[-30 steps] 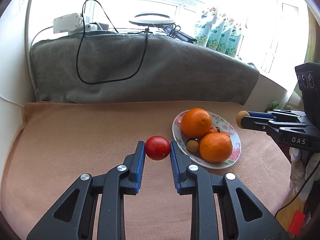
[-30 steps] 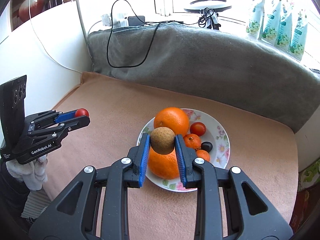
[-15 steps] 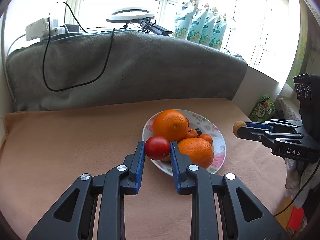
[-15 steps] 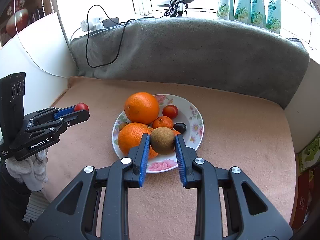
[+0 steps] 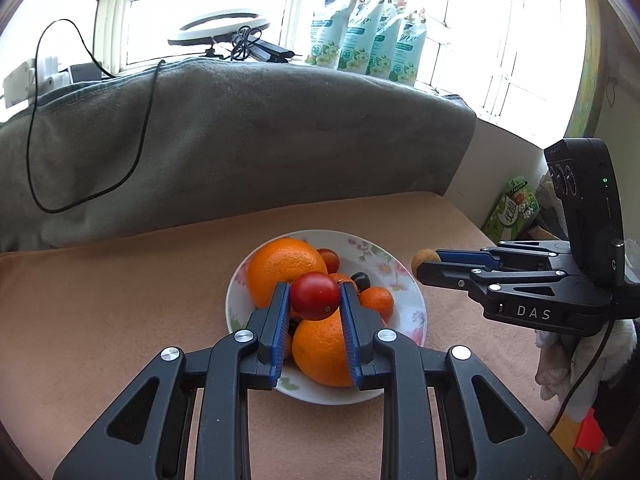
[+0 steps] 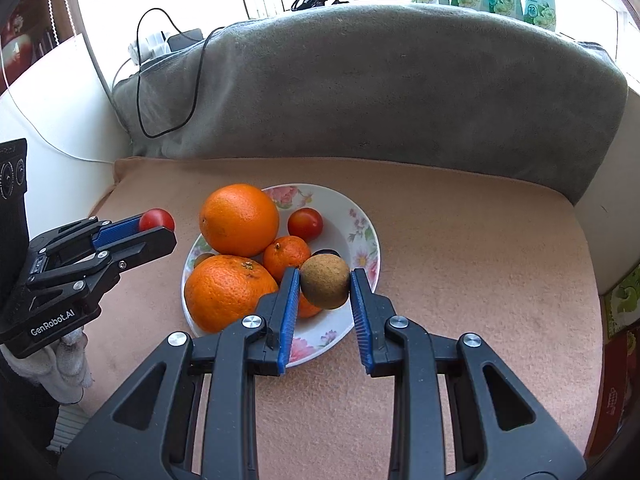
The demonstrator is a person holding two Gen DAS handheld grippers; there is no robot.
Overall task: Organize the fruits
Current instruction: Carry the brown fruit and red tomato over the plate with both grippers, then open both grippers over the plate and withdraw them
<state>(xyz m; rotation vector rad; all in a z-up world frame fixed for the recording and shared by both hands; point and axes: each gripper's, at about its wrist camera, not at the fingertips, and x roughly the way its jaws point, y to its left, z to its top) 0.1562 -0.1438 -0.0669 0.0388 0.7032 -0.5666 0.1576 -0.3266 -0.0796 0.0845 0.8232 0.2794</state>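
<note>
My left gripper [image 5: 315, 295] is shut on a red tomato [image 5: 315, 296] and hangs over the near part of the floral plate [image 5: 400, 268]. The same tomato [image 6: 157, 219] shows in the right wrist view, left of the plate [image 6: 360, 220]. My right gripper [image 6: 325, 286] is shut on a brown round fruit [image 6: 325, 287] above the plate's right side; that fruit [image 5: 425, 258] appears at the right in the left wrist view. On the plate lie two big oranges [image 6: 239, 219] [image 6: 228, 292], small mandarins [image 6: 286, 258], another tomato [image 6: 305, 224] and a dark small fruit [image 5: 360, 280].
The plate rests on a peach cloth [image 6: 460, 248] over the table. A grey blanket [image 6: 380, 92] with a black cable [image 6: 160, 80] rises behind. Green pouches [image 5: 368, 48] and a ring light [image 5: 218, 32] stand on the sill. A box [image 5: 512, 210] sits at the right edge.
Both grippers have closed in on the plate with their fruits: the left one from the plate's left to over it, the right one down and across to its right side.
</note>
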